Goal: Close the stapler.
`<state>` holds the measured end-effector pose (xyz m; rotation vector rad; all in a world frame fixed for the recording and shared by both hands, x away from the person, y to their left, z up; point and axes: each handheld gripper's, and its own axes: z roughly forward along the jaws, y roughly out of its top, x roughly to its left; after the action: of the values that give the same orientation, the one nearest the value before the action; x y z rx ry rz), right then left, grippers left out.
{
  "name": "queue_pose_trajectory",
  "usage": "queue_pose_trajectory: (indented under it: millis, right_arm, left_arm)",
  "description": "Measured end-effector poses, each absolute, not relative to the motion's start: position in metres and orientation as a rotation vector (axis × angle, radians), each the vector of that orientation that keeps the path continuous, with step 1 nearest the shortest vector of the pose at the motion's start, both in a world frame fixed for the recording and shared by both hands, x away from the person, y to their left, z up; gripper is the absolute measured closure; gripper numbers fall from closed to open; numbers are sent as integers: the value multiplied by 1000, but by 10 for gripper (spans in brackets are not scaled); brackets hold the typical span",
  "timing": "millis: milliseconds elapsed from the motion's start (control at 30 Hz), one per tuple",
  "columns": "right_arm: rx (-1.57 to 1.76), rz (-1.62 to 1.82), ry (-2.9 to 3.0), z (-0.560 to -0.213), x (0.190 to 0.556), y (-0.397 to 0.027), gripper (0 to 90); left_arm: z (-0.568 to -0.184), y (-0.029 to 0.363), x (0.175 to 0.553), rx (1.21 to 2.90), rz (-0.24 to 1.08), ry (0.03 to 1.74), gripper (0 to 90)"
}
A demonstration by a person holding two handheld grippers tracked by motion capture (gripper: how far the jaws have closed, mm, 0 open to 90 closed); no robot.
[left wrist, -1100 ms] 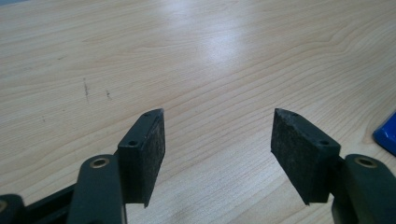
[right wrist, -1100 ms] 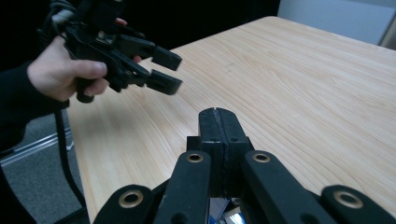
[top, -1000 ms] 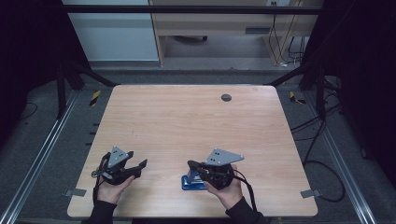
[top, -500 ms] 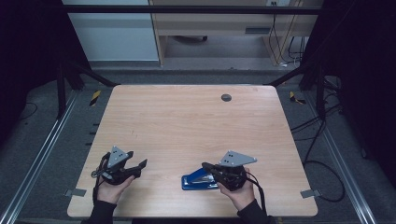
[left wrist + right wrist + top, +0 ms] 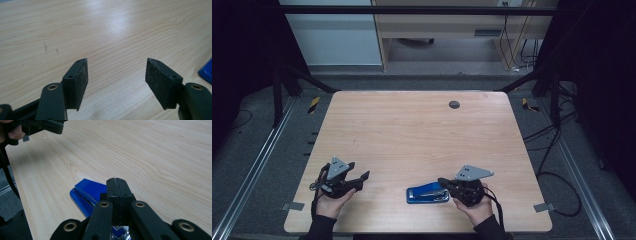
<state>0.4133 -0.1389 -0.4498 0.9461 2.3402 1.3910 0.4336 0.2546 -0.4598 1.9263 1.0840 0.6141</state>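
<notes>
- We are holding the right gripper [image 5: 447, 183] at the near edge of the table [image 5: 412, 130], its jaws pressed flat together with nothing between them; in the right gripper view [image 5: 117, 185] the two pads are meeting along one thin seam
- Those closed jaws are hovering over the rear end of the blue stapler [image 5: 428, 192]; whether they are touching it we cannot tell
- The stapler [image 5: 86, 195] is lying flat on the table, just left of the right gripper, its long side running along the near edge
- We are keeping the left gripper [image 5: 359, 178] well apart from the stapler, off to its left; its jaws are standing wide open and gripping nothing; in the left gripper view [image 5: 116, 75] bare wood is showing between the pads, and a blue corner of the stapler [image 5: 206, 71] is peeking in at the right edge
</notes>
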Motion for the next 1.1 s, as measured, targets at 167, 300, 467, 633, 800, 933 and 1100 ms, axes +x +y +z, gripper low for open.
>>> queue_pose_trajectory:
  millis: [167, 300, 467, 633, 800, 933, 1100]
  right_arm:
    - [961, 1358, 2359, -455, 415, -142, 900]
    - [971, 1335, 2373, -459, 416, -145, 900]
    - [986, 1336, 2371, -460, 416, -145, 900]
    - [995, 1337, 2364, -461, 416, -146, 900]
    - [992, 1321, 2361, -461, 416, -145, 900]
    - [997, 1280, 2374, -465, 415, -143, 900]
    - [986, 1280, 2367, -467, 413, -142, 900]
  left_arm:
    - [-460, 254, 433, 1929, 615, 1081, 347]
    - [-460, 254, 434, 1934, 616, 1077, 347]
    - [-460, 253, 434, 1935, 613, 1077, 347]
    - [-460, 253, 433, 1938, 612, 1075, 347]
    - [-460, 253, 433, 1938, 612, 1076, 347]
    - [-460, 252, 433, 1941, 612, 1073, 347]
    - [-460, 252, 433, 1942, 613, 1072, 346]
